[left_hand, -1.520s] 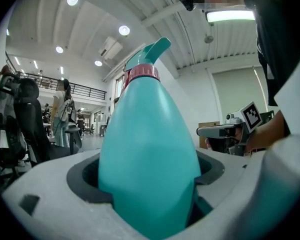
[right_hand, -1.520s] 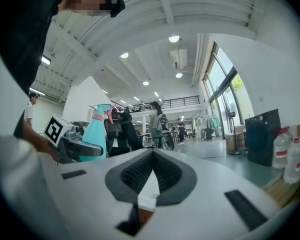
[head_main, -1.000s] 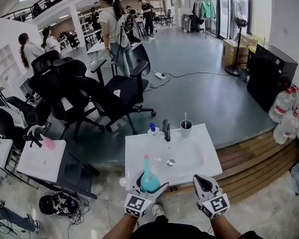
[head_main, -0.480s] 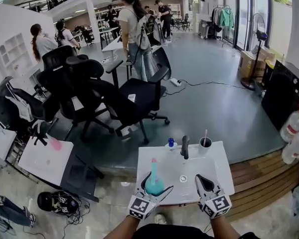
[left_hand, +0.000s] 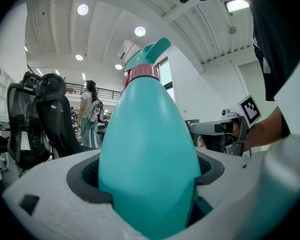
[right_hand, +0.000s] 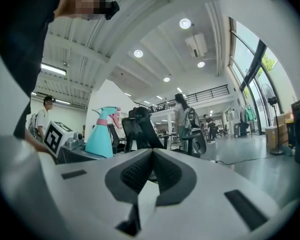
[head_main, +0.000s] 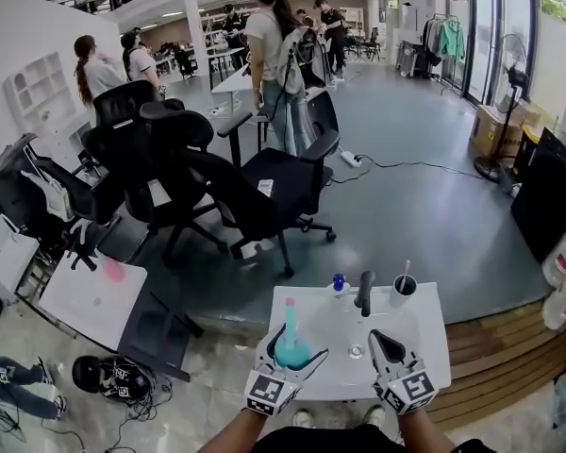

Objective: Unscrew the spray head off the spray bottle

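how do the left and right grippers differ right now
The left gripper has its jaws apart, clamped on the body of the teal spray bottle. The right gripper has its jaws closed together with nothing between them. The left gripper holds the bottle upright, with the spray head on top, while the right gripper holds nothing. Both are white, have a marker cube, and point forward over the white sink.
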`<state>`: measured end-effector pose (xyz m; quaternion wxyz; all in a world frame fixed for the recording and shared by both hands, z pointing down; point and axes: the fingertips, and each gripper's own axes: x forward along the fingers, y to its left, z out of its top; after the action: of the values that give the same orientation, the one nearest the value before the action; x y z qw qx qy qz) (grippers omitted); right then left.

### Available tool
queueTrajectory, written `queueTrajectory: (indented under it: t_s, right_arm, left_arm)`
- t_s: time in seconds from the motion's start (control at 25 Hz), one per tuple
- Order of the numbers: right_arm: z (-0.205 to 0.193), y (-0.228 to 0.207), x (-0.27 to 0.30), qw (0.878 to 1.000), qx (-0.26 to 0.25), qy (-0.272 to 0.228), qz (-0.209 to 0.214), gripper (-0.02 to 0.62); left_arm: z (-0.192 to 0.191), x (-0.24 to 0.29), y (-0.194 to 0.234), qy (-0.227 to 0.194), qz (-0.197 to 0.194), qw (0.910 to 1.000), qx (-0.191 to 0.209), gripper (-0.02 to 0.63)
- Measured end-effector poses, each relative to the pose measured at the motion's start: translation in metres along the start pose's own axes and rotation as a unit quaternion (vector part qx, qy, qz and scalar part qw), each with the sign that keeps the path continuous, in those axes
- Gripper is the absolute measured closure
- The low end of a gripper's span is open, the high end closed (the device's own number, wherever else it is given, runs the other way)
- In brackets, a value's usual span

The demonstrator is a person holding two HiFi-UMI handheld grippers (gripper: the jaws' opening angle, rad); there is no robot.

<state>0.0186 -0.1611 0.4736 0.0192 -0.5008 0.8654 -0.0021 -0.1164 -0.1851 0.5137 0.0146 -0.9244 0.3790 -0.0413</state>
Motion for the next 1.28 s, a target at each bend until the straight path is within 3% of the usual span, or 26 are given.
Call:
queueTrajectory:
  t_s: [0.28,0.56,0.96,1.04,1.28]
  right_arm:
    - [-0.001,-0.022,0.006,0.998,0.012,0.015,0.062,0.591]
    - [-0.017,-0.047,0.005,0.995,-0.015,0.047,0.084,0.591]
    - [-0.017,-0.068,-0.006,0.991,0.026,0.052,0.117,0.587]
    - [-0.012,-0.064,-0.006,0.988,0.040,0.052,0.141,0.491]
    - [0.020,-0.040,-0.004,0.975,0.075,0.028,0.207,0.406]
  left_arm:
    - [-0.004,0.035,-0.008,0.013,0.033,0.9994,0.001,0.161]
    - [0.007,0.065,-0.015,0.011,0.054,0.9984,0.005,0.161]
    - [0.000,0.087,-0.039,0.024,0.050,0.9985,0.005,0.161]
    - [0.001,0.091,-0.043,0.024,0.046,0.9986,0.006,0.161]
    - [-0.001,0.099,-0.054,0.030,0.035,0.9989,0.009,0.161]
